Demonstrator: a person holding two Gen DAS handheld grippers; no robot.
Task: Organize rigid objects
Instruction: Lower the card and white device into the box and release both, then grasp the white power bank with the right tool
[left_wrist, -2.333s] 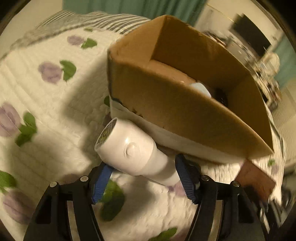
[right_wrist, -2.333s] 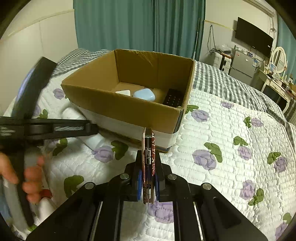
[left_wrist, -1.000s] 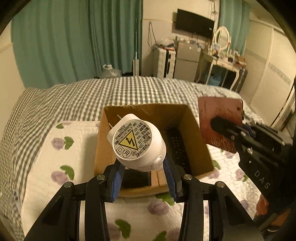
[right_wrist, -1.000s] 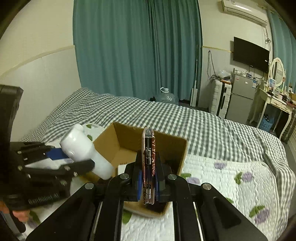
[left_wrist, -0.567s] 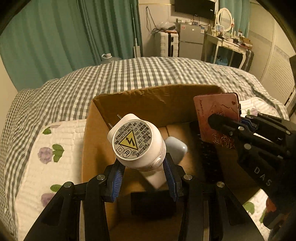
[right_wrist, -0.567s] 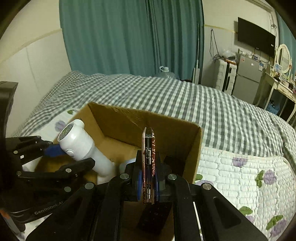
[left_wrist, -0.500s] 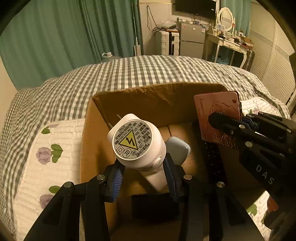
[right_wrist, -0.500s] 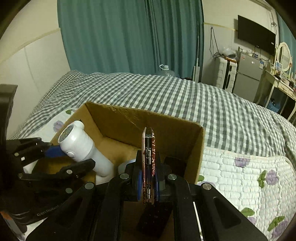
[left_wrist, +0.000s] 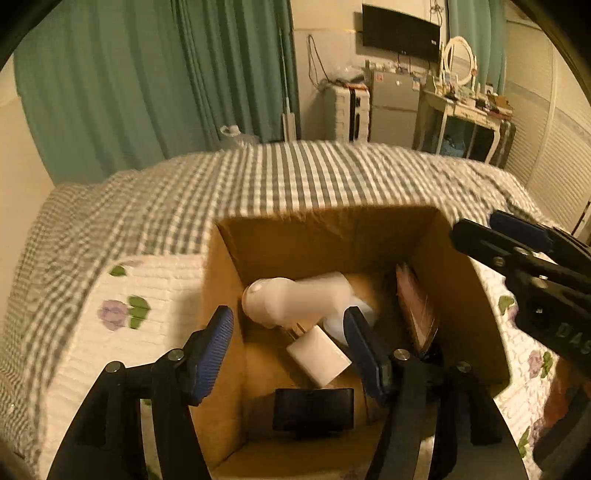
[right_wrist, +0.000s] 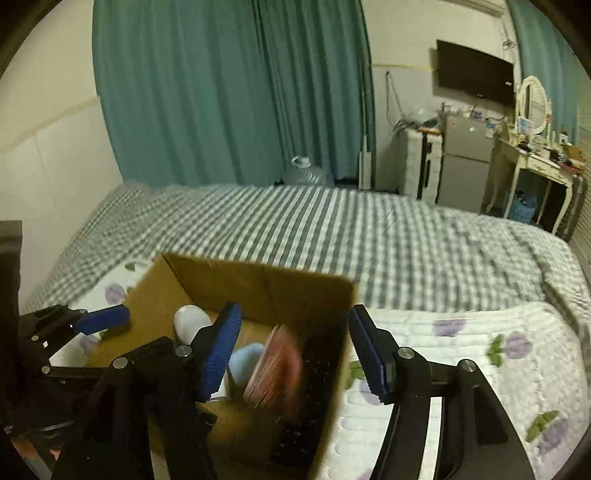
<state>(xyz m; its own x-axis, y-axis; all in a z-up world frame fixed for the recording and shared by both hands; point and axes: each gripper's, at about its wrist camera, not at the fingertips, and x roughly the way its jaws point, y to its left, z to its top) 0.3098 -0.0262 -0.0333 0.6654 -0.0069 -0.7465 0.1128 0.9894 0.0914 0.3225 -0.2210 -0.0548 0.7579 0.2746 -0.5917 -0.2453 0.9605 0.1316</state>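
Our left tongs (left_wrist: 288, 343) hang spread wide over the cardboard box (left_wrist: 225, 295), pinching nothing. Our right tongs (right_wrist: 295, 350) are spread too, equally empty, above the same box. Beneath the left pair the white plug-in device (left_wrist: 295, 299) lies on its side inside the box, against a small white block (left_wrist: 319, 356) and a pale blue piece (right_wrist: 245, 360). The reddish patterned case (right_wrist: 275, 373) shows blurred and tilted near the right wall, beside a dark remote (right_wrist: 314, 384); a black item (left_wrist: 312, 408) sits at the near end. The box rests on the bed's floral quilt (right_wrist: 461, 354). We judge both carried items delivered. The quilt in view holds nothing loose, though we cannot see all of it, so whether more remains is unclear.
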